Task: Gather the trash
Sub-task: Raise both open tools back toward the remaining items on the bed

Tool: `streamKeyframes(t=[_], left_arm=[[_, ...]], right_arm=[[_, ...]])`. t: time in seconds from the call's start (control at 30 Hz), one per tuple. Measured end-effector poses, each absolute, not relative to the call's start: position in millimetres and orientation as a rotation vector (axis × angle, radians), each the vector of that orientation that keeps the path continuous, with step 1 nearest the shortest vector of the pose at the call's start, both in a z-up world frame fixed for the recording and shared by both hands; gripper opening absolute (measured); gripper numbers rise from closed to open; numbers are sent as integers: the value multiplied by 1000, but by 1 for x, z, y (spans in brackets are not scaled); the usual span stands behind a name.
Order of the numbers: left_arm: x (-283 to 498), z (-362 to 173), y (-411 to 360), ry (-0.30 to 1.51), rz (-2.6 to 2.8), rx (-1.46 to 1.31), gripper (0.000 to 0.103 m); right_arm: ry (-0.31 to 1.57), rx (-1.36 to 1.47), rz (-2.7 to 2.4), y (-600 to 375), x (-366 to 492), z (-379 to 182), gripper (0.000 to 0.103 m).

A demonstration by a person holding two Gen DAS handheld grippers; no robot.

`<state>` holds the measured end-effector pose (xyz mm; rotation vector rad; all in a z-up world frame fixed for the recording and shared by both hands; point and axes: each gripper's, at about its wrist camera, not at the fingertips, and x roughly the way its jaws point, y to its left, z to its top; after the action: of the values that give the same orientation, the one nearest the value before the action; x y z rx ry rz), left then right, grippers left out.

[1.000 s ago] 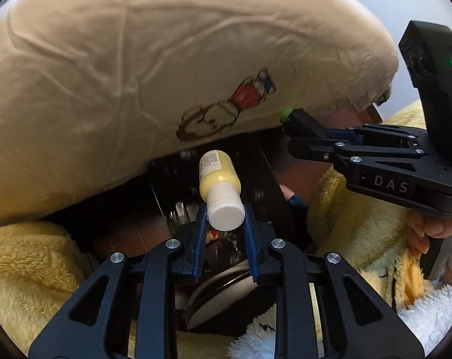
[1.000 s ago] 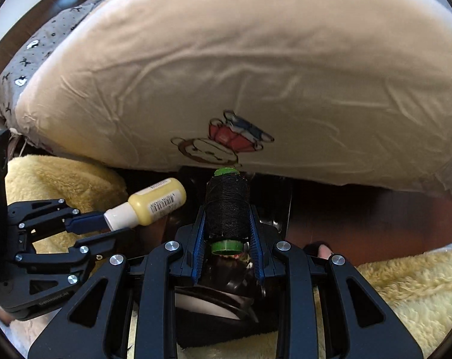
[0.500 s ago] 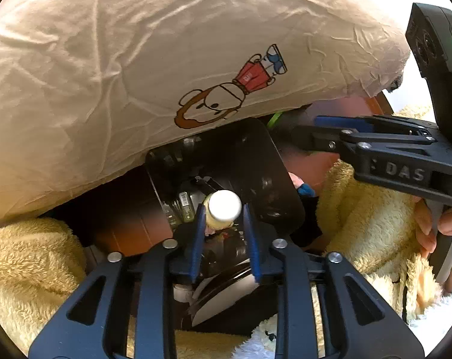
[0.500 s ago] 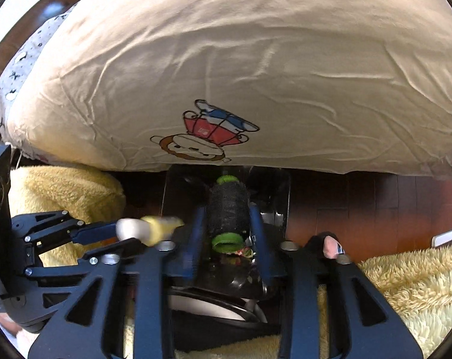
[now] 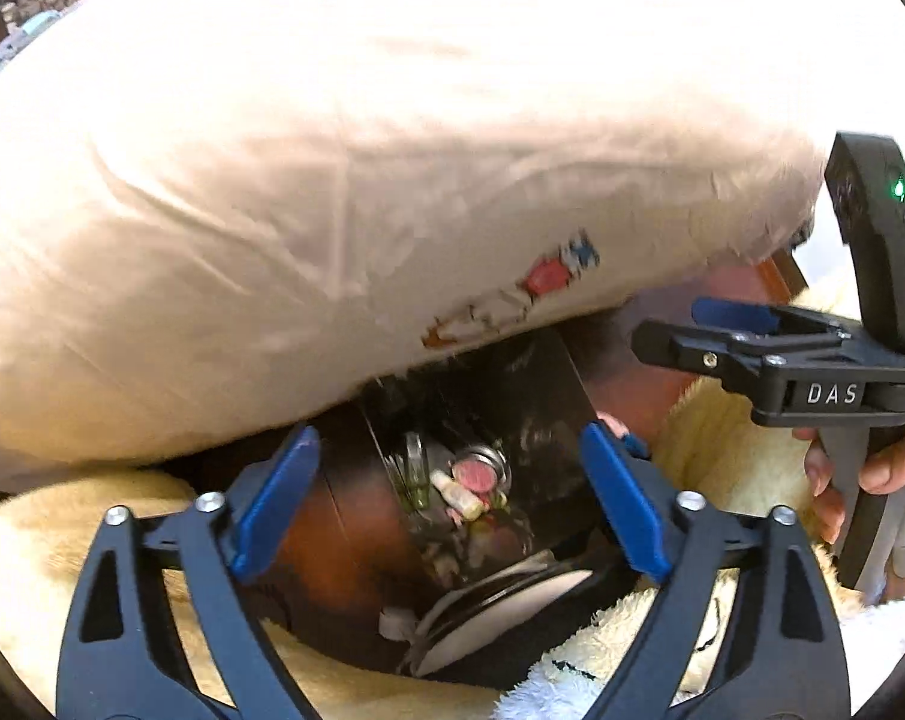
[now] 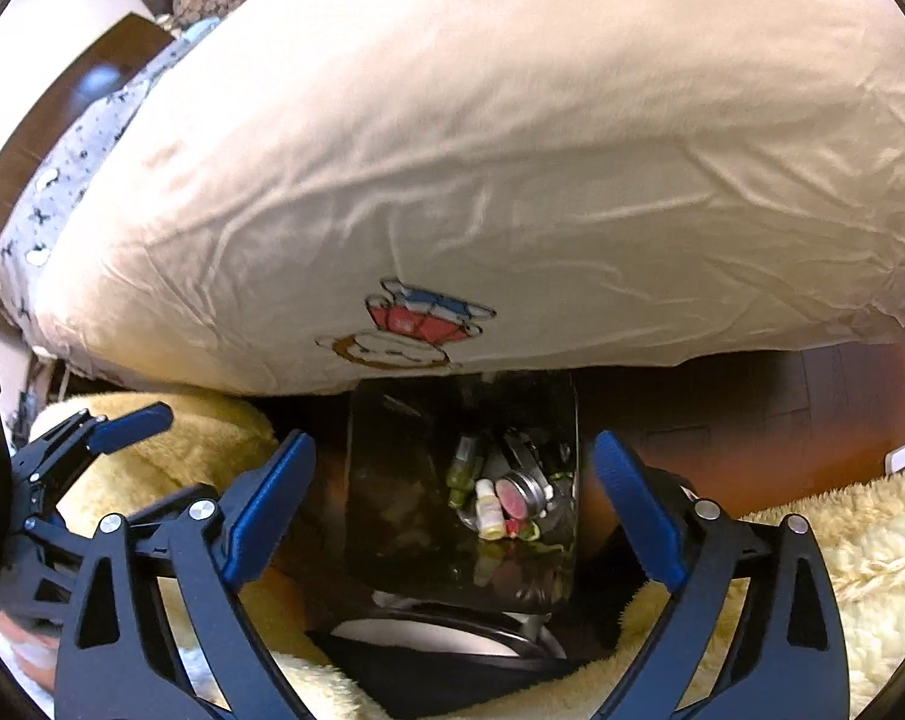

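The yellow bottle (image 6: 489, 515) now lies in our black bin (image 6: 392, 480); left gripper (image 5: 446, 504) and right gripper (image 6: 452, 504) have just sprung wide, empty.

A large cream pillow (image 6: 512, 150) with a cartoon print (image 6: 404, 330) fills the upper field of both views, and a grey patterned fabric (image 6: 62, 198) lies along its left edge. Dark reddish-brown wood floor (image 6: 752, 420) shows beneath the pillow at right, with yellow fleece (image 6: 842, 570) at the lower right and more at the lower left. A dark wooden board (image 6: 50, 114) stands against a pale wall (image 6: 50, 18) at upper left; lighting is soft and even.
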<state>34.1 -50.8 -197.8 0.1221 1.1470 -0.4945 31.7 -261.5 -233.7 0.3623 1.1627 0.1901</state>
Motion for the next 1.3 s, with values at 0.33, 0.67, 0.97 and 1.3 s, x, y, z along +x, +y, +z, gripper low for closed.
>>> streamKeyframes(t=[0.33,0.67,0.97,1.3], left_arm=[[58,-115,-30,930,-450,108,95],[122,-80,-31,835,-378,101,95],[193,-100,-44,868,-324,74,95],[220,-107,-61,835,-313,133,95]], right_arm=[[926,225,192,-266,46,-131,99],[810,70,171,-269,104,-72,99],[857,148,113,-284,194,-91,99],[932,235,100,-277,258,-124,99]])
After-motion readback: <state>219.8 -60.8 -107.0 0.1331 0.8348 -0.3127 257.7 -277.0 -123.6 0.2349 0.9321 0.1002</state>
